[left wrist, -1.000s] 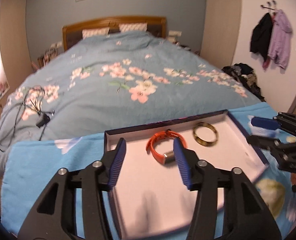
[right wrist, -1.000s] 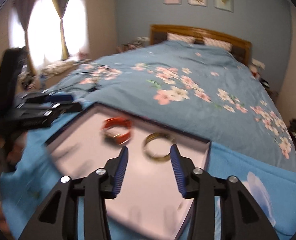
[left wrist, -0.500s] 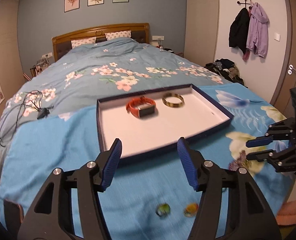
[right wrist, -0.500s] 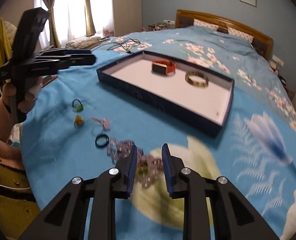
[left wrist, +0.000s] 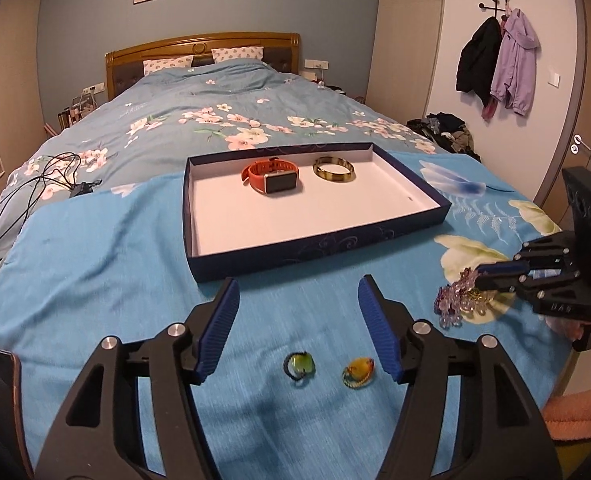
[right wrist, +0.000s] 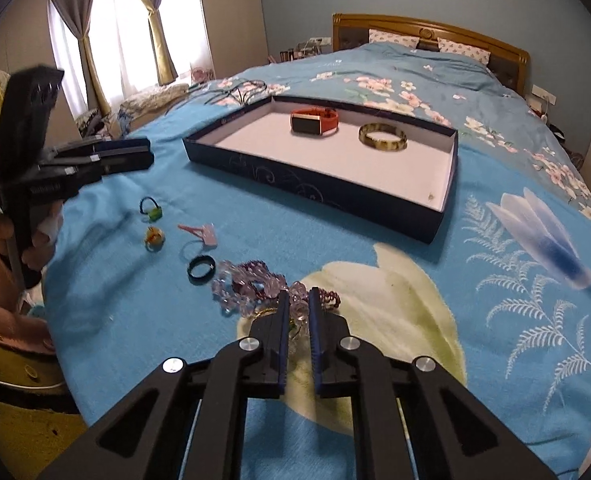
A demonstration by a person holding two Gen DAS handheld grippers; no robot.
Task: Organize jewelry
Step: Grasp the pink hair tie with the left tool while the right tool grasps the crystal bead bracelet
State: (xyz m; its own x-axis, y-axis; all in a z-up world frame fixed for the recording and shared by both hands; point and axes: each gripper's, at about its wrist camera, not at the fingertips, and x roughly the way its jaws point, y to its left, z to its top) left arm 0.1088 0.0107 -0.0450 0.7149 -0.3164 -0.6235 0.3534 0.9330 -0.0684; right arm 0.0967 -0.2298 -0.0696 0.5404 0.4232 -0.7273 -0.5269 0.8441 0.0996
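Blue ribbed pads are seen on the left hand-held gripper (left wrist: 298, 322) in the left wrist view; its jaws are opening and stand well apart, with nothing between them. Below them, on the turquoise blanket (left wrist: 95, 264), a green hair tie (left wrist: 299, 365) and a yellow hair tie (left wrist: 358, 372) lie side by side. Beyond, a dark blue tray (left wrist: 319, 244) with a white floor is set on the blanket, and an orange watch (left wrist: 271, 176) and a gold bangle (left wrist: 334, 169) rest near its far wall. At the right edge the right hand-held gripper (left wrist: 480, 274) is seen at a heap of purple beads (left wrist: 455, 302).

In the right wrist view the right hand-held gripper (right wrist: 296, 300) is closing, its jaws nearly together, with clear and purple beads of the heap (right wrist: 251, 288) caught between them (the pads appear to press on them). A black ring (right wrist: 201, 269) and a pink hair clip (right wrist: 201, 233) lie to the left of the heap, with both hair ties farther left. The left hand-held gripper (right wrist: 145, 154) is held above that side.
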